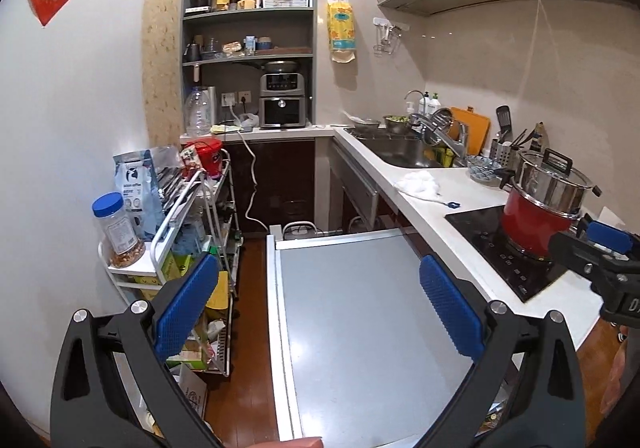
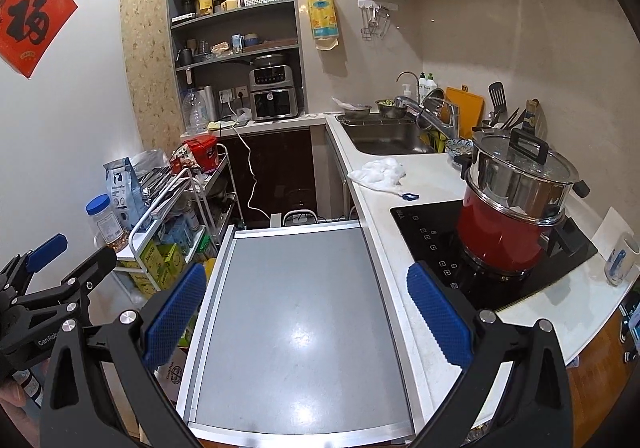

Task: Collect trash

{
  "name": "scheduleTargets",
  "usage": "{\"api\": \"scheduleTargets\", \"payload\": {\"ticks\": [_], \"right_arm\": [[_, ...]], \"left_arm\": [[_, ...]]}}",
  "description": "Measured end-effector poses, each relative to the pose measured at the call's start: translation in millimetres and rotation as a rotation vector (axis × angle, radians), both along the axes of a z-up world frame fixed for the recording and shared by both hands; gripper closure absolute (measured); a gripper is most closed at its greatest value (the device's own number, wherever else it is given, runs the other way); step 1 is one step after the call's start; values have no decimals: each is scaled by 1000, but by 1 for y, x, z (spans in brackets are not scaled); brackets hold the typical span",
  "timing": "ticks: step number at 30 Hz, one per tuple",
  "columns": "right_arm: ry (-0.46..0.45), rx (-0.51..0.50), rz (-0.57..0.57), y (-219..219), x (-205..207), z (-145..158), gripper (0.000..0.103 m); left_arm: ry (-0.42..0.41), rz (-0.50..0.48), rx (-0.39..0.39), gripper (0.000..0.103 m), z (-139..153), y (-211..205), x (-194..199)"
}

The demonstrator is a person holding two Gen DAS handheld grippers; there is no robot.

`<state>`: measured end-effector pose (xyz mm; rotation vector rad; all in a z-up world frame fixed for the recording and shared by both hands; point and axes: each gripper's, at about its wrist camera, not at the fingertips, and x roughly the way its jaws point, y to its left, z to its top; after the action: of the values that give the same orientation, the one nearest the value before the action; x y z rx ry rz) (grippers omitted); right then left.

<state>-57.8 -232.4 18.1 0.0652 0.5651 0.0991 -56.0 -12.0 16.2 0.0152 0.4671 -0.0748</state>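
Crumpled white wad [image 2: 378, 173] lies on the bench [image 2: 424, 184] just before the sink, ahead and right of both grippers; right gripper [image 2: 306, 314] is nearer than left gripper [image 1: 320, 308]; both sets of fingers spread wide, holding nothing.

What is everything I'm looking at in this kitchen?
Pot: one, red, on the black cooktop.
Steamer: one, steel with glass lid, stacked on the pot.
Wad: one, white and crumpled, on the counter by the sink.
Clip: one, blue, beside the wad.
Mug: one, white, at the counter's right end.
Panel: one, grey, flat beside the counter.
Jar: one, blue lid, on the white cart.
Left gripper: fingers blue-padded, open, empty.
Right gripper: the same, open, empty.
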Motion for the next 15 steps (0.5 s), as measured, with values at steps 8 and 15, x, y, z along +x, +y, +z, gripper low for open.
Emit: {"api": "scheduleTargets", "payload": {"ticks": [8,15], "right_arm": [[4,-5,-8,2,0,-1,4],[13,-21,-19,5,1,-2,4]], "left_arm": [[-1,2,-10,2,3,-1,-1],[7,8,-15,2,2,-1,0]]}}
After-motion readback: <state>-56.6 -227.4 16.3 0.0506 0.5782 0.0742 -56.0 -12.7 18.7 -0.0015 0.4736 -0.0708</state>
